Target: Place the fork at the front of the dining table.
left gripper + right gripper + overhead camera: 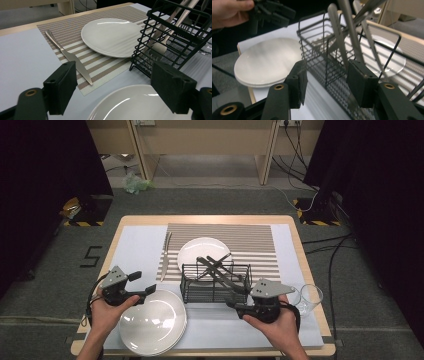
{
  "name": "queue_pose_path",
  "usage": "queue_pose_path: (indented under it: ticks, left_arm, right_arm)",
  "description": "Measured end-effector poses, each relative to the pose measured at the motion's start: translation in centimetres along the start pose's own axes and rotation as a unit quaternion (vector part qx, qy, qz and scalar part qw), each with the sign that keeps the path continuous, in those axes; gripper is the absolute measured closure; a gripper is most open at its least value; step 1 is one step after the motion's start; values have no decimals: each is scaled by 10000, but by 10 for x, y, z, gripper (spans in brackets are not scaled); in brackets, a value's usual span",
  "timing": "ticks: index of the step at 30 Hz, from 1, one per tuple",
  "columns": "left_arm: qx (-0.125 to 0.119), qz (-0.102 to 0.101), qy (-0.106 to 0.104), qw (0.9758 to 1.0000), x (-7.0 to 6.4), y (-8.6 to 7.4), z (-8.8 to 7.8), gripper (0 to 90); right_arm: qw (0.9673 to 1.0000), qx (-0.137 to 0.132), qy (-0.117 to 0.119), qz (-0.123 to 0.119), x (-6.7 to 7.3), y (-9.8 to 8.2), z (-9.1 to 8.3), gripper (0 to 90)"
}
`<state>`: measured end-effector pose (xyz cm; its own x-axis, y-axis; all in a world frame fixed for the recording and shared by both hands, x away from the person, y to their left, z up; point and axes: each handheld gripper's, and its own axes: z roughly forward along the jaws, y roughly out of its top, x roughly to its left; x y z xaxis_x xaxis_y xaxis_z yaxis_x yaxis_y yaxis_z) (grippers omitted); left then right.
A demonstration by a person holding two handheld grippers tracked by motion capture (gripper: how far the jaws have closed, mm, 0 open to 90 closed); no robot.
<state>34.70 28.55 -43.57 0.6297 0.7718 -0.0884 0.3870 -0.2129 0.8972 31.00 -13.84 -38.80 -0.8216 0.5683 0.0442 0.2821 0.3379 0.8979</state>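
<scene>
A black wire basket (216, 282) stands mid-table with several metal utensils (220, 269) leaning in it. My right gripper (234, 296) is at the basket's front right corner. In the right gripper view its jaws (328, 85) stand open around the basket's wire wall (322, 55), and a utensil handle (339, 37) rises just by the right-hand pad. My left gripper (144, 284) hangs open and empty over the rim of a stack of white plates (152, 321); in the left gripper view the plates (130, 105) lie right under the gripper (117, 90).
A single white plate (202, 251) lies on a striped placemat (250, 240) behind the basket, with a knife (164, 256) to its left. A clear glass (310, 297) stands at the right edge, close to my right hand. A pale sheet covers the table (135, 250).
</scene>
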Motion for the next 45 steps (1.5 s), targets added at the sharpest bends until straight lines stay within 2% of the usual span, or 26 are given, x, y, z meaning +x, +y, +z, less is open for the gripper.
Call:
queue_pose_path:
  ticks: [12, 19, 26, 34, 45]
  left_arm:
    - [-11, -17, 4, 10000, 0, 0, -1, 211]
    - [-10, -5, -12, 10000, 0, 1, -1, 212]
    - [-33, -13, -3, 10000, 0, 1, -2, 214]
    - [-30, -25, -26, 10000, 0, 0, -2, 214]
    - [-17, -11, -52, 10000, 0, 0, -1, 215]
  right_arm:
    - [9997, -170, 24, -152, -7, 24, 21, 558]
    - [9998, -153, 53, -103, -10, 27, 31, 569]
    - [9995, -197, 106, -202, -9, 37, 43, 603]
    - [9995, -193, 47, -257, -9, 39, 50, 652]
    - [9986, -140, -12, -504, -8, 40, 59, 708]
